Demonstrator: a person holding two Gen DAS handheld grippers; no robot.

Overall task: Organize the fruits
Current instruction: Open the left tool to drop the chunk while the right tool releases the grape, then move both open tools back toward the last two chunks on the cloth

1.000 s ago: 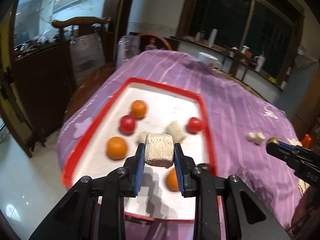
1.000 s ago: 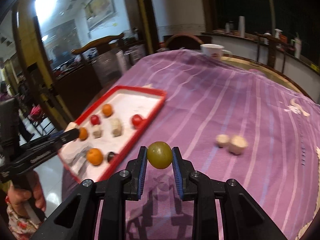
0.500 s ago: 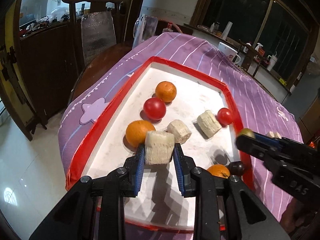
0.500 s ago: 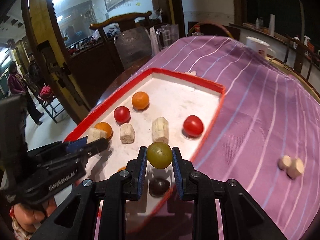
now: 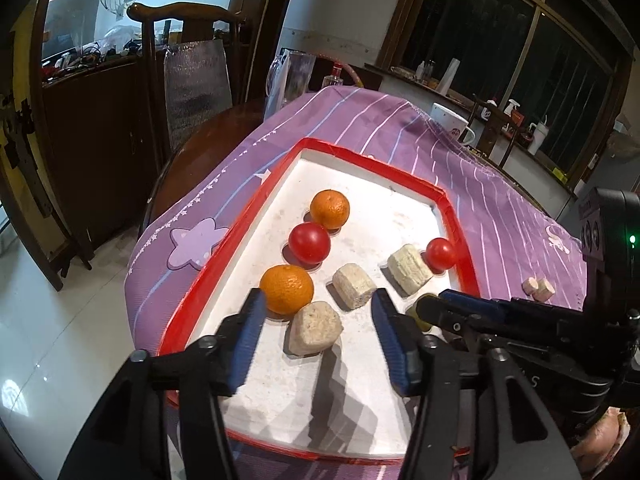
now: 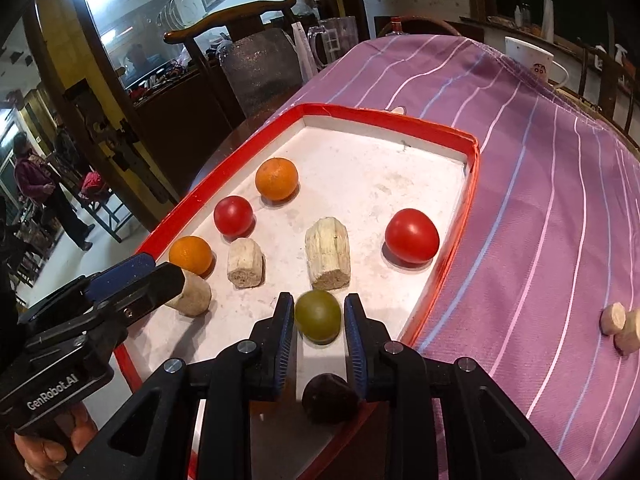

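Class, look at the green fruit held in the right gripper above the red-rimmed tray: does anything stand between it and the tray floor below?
Nothing visible does. The green fruit hangs over bare white floor of the tray; the dark fruit lies nearer the camera, the cut pale chunk beyond.

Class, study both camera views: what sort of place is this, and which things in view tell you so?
Probably a home dining room at night. A table under a purple striped tablecloth carries a red-rimmed tray of fruit, a wooden chair stands behind it, and a mug sits near dark windows.
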